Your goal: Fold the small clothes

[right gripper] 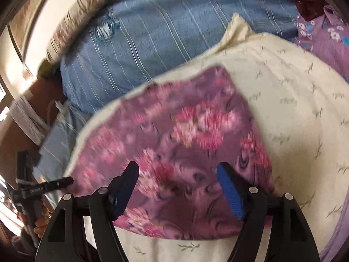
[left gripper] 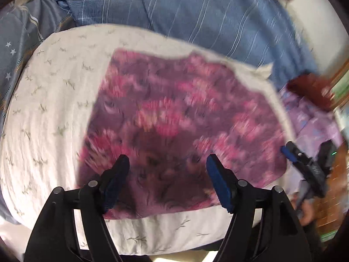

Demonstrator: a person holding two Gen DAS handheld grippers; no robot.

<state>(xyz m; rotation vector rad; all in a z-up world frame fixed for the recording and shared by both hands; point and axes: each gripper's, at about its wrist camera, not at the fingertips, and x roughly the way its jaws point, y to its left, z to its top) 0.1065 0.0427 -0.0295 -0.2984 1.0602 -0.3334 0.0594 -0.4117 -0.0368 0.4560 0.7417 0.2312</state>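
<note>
Pink cloth [left gripper: 174, 118] flat on white pillow [left gripper: 50, 113], L gripper [left gripper: 168, 166] spread above its 6 o'clock edge, R gripper [right gripper: 176, 174] spread likewise, blue bedding [left gripper: 196, 11] at 12, both views blurred

Bed w/ blue striped cover [left gripper: 196, 15] behind white sprigged pillow [left gripper: 54, 109]. Grey star-print fabric [left gripper: 13, 50] at left. Bright daylight from window [right gripper: 13, 43]; wood floor [left gripper: 333, 192] at right.

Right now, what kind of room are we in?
Probably a bedroom: a white leaf-print pillow lies on a bed with blue striped bedding, and the purple flowered garment is spread on that pillow.
</note>
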